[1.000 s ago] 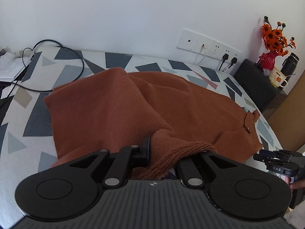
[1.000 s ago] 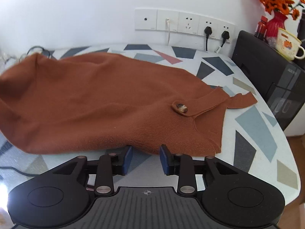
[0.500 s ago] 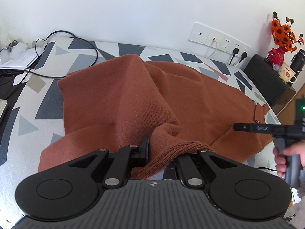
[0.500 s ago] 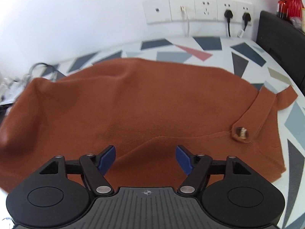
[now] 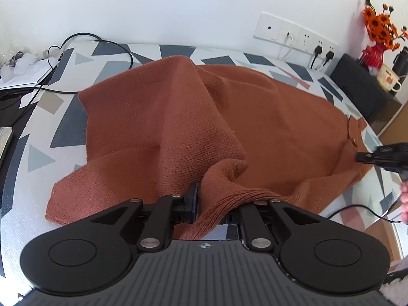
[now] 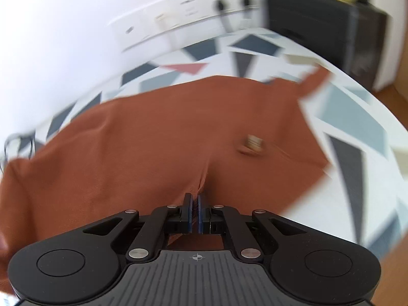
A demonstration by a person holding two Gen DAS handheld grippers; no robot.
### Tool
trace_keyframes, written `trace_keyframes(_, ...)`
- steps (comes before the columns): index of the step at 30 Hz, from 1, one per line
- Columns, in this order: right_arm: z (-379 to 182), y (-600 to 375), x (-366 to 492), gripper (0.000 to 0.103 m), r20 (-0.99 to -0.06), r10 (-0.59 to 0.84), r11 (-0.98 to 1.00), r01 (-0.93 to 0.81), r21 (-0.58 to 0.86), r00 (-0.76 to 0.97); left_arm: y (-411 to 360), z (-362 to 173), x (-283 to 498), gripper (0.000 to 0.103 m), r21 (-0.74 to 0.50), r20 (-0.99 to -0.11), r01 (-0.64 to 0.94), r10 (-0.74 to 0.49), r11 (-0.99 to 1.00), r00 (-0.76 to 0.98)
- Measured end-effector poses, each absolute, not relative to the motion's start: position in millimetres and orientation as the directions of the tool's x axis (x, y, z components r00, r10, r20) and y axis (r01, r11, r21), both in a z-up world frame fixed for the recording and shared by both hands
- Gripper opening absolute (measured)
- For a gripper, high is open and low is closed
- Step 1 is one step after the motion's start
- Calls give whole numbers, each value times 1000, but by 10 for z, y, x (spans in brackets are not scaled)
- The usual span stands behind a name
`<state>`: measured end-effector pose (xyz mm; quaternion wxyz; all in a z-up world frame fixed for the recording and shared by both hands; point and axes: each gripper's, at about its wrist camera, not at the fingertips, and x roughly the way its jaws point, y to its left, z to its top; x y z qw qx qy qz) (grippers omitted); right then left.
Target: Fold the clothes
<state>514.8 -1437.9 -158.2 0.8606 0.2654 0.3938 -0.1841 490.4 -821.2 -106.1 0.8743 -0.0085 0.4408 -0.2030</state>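
A rust-brown knit garment [image 5: 178, 117] lies spread over the patterned table [image 5: 63, 132]. My left gripper [image 5: 219, 204] is shut on a bunched edge of it near the table's front, lifting a fold. In the right wrist view the same garment [image 6: 153, 132] fills the middle, with a buttoned tab [image 6: 252, 142] on it. My right gripper [image 6: 193, 214] is shut on a pinch of its near edge; this view is motion-blurred. The right gripper also shows in the left wrist view [image 5: 382, 155] at the garment's right end.
Black cables [image 5: 84, 51] and papers lie at the table's far left. Wall sockets [image 5: 301, 38] with plugs sit behind. A black box [image 5: 362, 89] with a mug [image 5: 387, 76] and orange flowers [image 5: 380, 25] stands at the right.
My right gripper went from open above the garment's near edge to shut on it. My left gripper kept its hold and rose a little, showing more of the table.
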Motion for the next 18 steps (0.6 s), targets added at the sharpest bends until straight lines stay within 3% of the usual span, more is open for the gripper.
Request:
trace_keyframes(8, -1916, -14620, 4406, 5, -777, -15, 591, 633, 501, 629, -8267, -1299, 4934, 18, -139, -808, 367, -320, 920, 494)
trace_keyframes(10, -1956, -14625, 4401, 9, -768, -4, 576, 630, 521, 640, -8295, -1319, 4929, 19, -110, -814, 382, -304, 918, 496)
trace_keyframes(12, -1979, -14642, 4431, 23, -763, 13, 569, 623, 537, 646, -8322, -1338, 4925, 21, -82, -818, 396, -289, 914, 497)
trace_keyframes(18, -2079, -14669, 4508, 29, -746, 102, 530, 598, 601, 658, -8248, -1404, 4909, 27, -91, -823, 365, -276, 927, 496)
